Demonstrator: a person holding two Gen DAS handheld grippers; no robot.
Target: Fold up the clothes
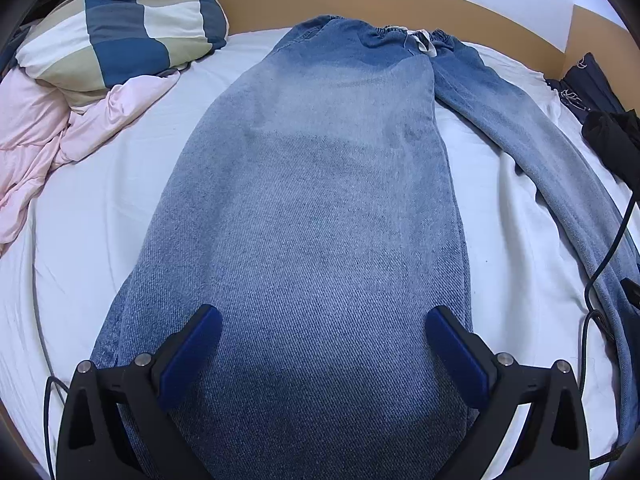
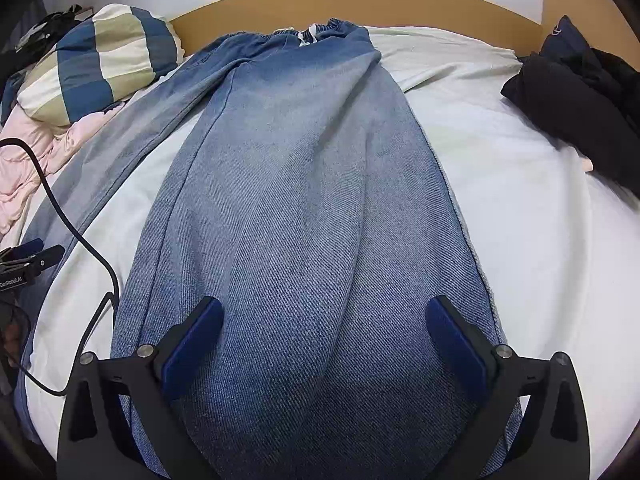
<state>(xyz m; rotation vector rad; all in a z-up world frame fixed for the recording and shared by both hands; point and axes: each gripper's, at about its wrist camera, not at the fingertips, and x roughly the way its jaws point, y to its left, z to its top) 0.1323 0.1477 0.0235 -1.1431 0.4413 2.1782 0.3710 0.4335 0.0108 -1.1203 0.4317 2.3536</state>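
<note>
Across the centre of both frames the jeans (image 1: 320,208) are lying spread on the bed (image 1: 100,208); left gripper (image 1: 323,330) and right gripper (image 2: 324,320) are hovering wide open, holding nothing, and should each be pinching a hem squarely.

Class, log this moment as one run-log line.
jeans spread on bed | left gripper open over leg | right gripper open over other leg

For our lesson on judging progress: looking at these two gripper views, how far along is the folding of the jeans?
Done: the jeans lie flat on the white sheet, waistband toward the headboard, legs spread apart. In hand: the left gripper and right gripper each hover open over a separate leg, holding nothing. Left: every fold, as none is visible yet.
</note>
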